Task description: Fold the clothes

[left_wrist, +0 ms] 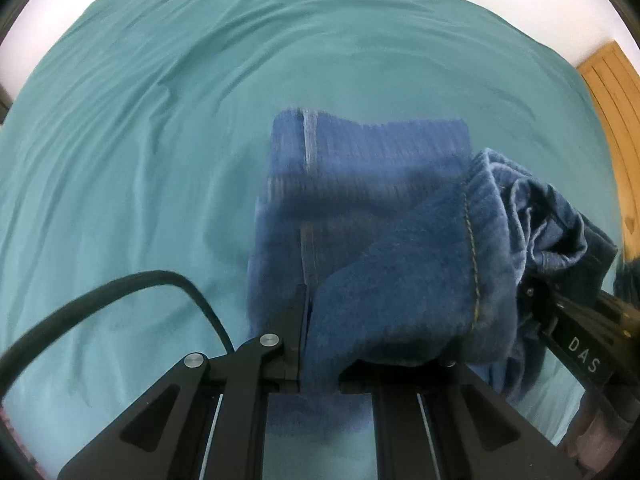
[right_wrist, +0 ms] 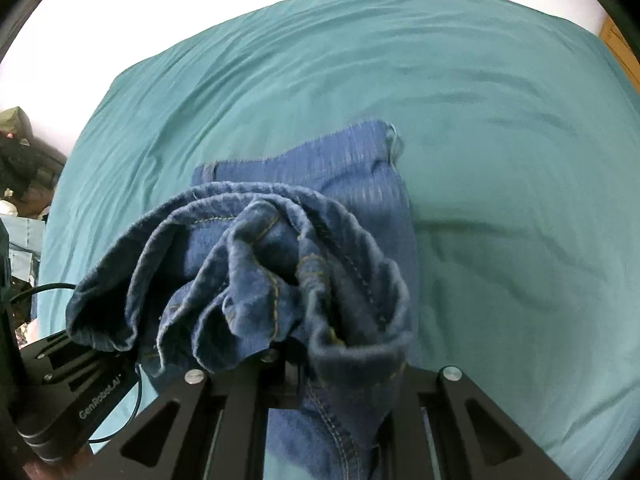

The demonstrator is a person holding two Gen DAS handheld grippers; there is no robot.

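Note:
A pair of blue jeans (left_wrist: 360, 184) hangs over a teal bed sheet (left_wrist: 140, 140), held up by both grippers. My left gripper (left_wrist: 308, 320) is shut on a denim edge with a yellow-stitched seam draped over its right finger. My right gripper (right_wrist: 296, 360) is shut on a bunched, crumpled part of the jeans (right_wrist: 256, 264); its fingertips are hidden under the folds. The far part of the jeans is blurred from motion. The right gripper's body (left_wrist: 580, 344) shows at the right of the left wrist view, and the left gripper's body (right_wrist: 72, 384) shows at the lower left of the right wrist view.
The teal sheet (right_wrist: 500, 160) covers the whole bed, with soft wrinkles. A wooden panel (left_wrist: 616, 120) stands at the right edge. Dark clutter (right_wrist: 20, 160) lies beyond the bed's left side. A black cable (left_wrist: 120, 288) loops by the left gripper.

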